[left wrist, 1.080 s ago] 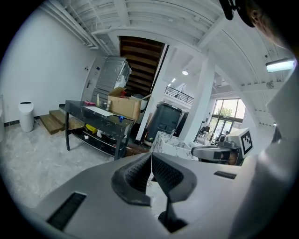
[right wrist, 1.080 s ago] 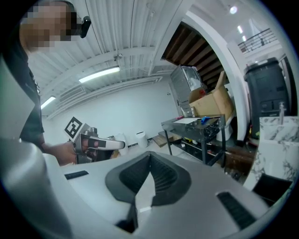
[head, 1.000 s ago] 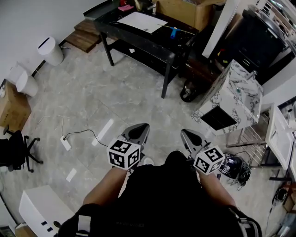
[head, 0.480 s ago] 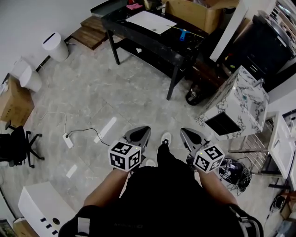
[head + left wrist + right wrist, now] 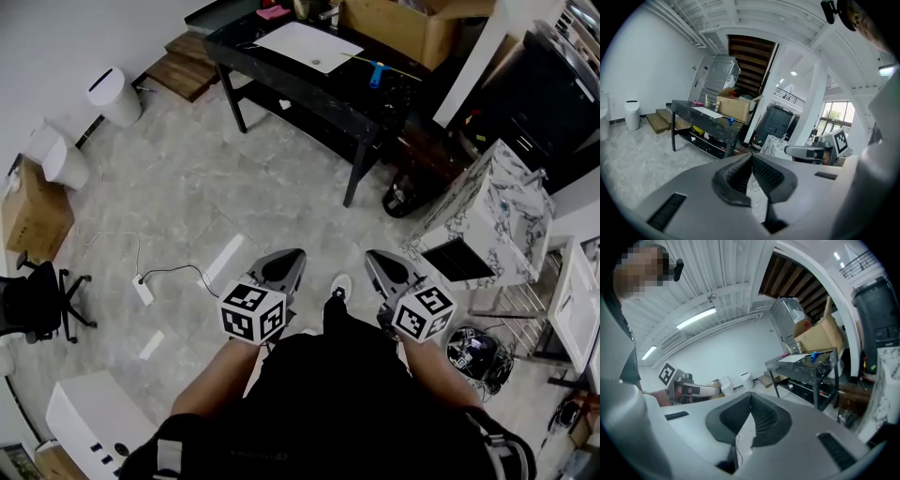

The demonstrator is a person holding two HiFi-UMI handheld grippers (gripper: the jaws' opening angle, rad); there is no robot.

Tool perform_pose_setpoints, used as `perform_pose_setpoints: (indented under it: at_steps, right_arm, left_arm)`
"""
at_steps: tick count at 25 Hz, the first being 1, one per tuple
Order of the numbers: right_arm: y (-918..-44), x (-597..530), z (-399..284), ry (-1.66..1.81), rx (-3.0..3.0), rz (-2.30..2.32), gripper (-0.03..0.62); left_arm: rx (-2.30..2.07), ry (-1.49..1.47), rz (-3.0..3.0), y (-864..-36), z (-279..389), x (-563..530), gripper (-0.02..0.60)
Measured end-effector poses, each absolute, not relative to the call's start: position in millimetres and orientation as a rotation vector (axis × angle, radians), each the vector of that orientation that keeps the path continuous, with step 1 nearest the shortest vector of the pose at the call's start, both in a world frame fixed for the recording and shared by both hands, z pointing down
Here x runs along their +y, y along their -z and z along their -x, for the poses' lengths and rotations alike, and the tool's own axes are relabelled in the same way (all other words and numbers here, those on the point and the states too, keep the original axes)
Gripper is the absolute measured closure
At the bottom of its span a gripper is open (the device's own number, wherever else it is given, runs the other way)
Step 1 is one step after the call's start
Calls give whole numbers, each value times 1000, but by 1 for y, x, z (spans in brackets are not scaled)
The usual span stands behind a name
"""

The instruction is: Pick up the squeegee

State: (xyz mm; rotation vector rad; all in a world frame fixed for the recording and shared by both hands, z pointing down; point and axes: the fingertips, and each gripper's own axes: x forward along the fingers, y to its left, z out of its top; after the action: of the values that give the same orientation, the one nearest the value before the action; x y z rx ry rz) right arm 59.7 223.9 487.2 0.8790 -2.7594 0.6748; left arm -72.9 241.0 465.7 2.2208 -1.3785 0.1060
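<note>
The left gripper (image 5: 751, 158) has its ribbed pads pressed together at the tips, with nothing between them; the right gripper (image 5: 750, 398) is likewise closed on nothing; in the head view both are held low and near, in front of the person's body, side by side and apart, pointing toward the far side of the room over the pale tiled floor (image 5: 187, 206).

Well beyond them, at the far side, stands a dark table (image 5: 309, 89); the squeegee (image 5: 377, 73), with a blue handle, lies on its top toward the right end, just right of a white sheet of paper (image 5: 309, 45); neither gripper is near it.

An open cardboard box (image 5: 394, 26) sits at the table's far right corner, flaps up; what it holds cannot be made out; the table's lower shelf (image 5: 708, 142) carries a few small items, one of them yellow (image 5: 697, 129).

To the right of the table stands a marble-patterned cabinet (image 5: 492, 192); its open front compartment is dark and its contents cannot be told.

Along the left wall are a white bin (image 5: 112, 94), a second white bin (image 5: 58, 159) nearer, and a cardboard carton (image 5: 33, 211) on the floor.
</note>
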Motion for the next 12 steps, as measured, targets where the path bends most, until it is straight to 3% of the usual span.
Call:
perform_pose_setpoints:
  at_steps: [12]
  right_arm:
    - [-495, 134, -90, -743, -2745, -979, 585]
  left_arm:
    - [-1355, -148, -2238, -461, 54, 144, 564]
